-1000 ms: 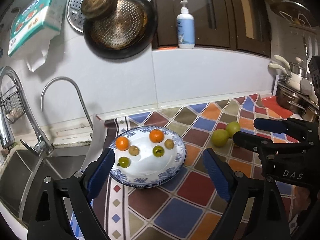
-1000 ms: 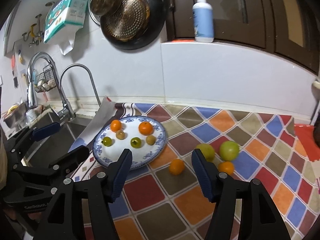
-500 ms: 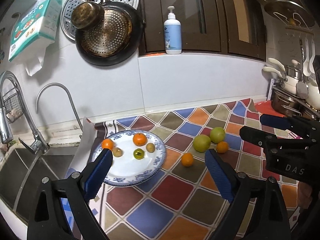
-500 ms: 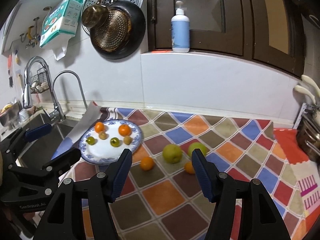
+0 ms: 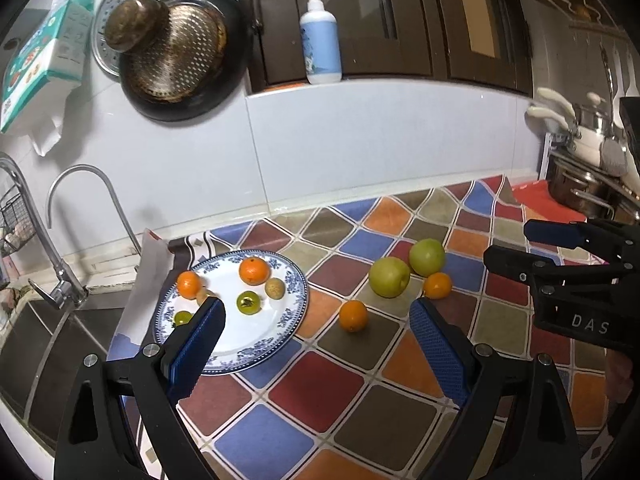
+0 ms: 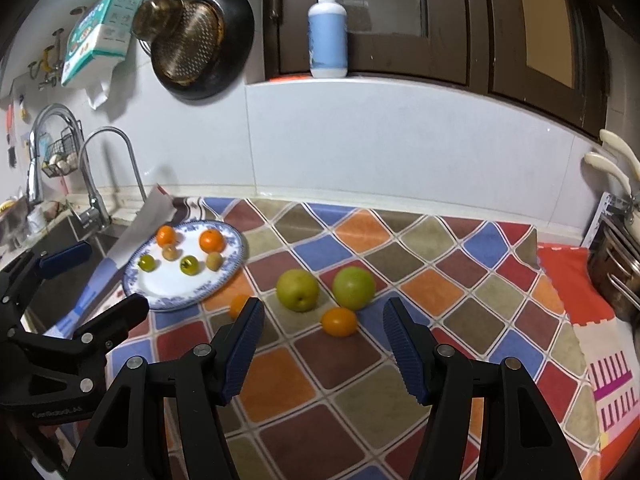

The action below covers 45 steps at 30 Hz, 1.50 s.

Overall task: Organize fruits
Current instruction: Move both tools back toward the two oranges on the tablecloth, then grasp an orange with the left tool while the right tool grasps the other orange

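A blue-rimmed white plate (image 5: 294, 280) (image 6: 232, 240) on the checkered mat holds two oranges and several small green and tan fruits. To its right on the mat lie two green apples (image 5: 389, 277) (image 6: 298, 290) and two loose oranges (image 5: 353, 315) (image 6: 339, 321). My left gripper (image 5: 318, 334) is open and empty, held above the plate's right edge. My right gripper (image 6: 322, 338) is open and empty, just in front of the apples and the near orange. Each gripper shows at the edge of the other's view.
A sink (image 5: 44, 344) with faucets (image 5: 80, 200) lies left of the plate. Pans hang on the wall (image 5: 176, 56). A soap bottle (image 5: 320, 40) stands on the ledge. Pots (image 5: 580, 184) stand at the right. A red mat (image 6: 568, 280) adjoins the cloth.
Both grippers drew back and shifted right from the plate, then eased forward again. The loose apples and oranges came into view. No fruit moved; both grippers stayed open.
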Tool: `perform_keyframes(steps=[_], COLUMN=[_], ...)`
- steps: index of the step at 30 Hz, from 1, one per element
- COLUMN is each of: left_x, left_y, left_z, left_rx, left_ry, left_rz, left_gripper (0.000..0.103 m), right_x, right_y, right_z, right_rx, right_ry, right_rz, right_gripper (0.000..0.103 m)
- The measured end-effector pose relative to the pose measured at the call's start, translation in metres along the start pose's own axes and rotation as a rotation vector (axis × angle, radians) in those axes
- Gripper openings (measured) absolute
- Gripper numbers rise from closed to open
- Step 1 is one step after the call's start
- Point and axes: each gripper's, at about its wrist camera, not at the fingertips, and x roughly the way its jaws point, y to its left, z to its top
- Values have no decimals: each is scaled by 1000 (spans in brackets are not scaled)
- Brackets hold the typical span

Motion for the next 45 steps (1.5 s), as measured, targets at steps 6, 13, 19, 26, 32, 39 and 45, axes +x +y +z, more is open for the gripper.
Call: perform_keyframes(steps=[6,13,19,26,32,39,45], left_x=[27,58,84,115,133,144,149], left_y=[-6,-8,-12,-15,-17,-18,-19], left_z=[-4,-9,-12,-17,-21,-21,-21], left_rx=[30,49,56,28,21,10,-2], left_ry=[39,90,129,197,240,267,286], left_rz=[-18,-47,-80,-121,-142,-175,-199], left_gripper=[94,88,83,74,66,53,32], right_x=[29,62,87,112,127,140,142], right_y=[-11,-17,-22,-27,-28,-28,-27], right_z=[-5,-10,-14,-17,-17,-18,-19], right_rx=[1,5,9,29,26,33,36], right_ry=[56,116,162,211,228,246,254], right_rz=[12,27,38,63,75,93,94], right_gripper=[62,62,62,57,53,48,41])
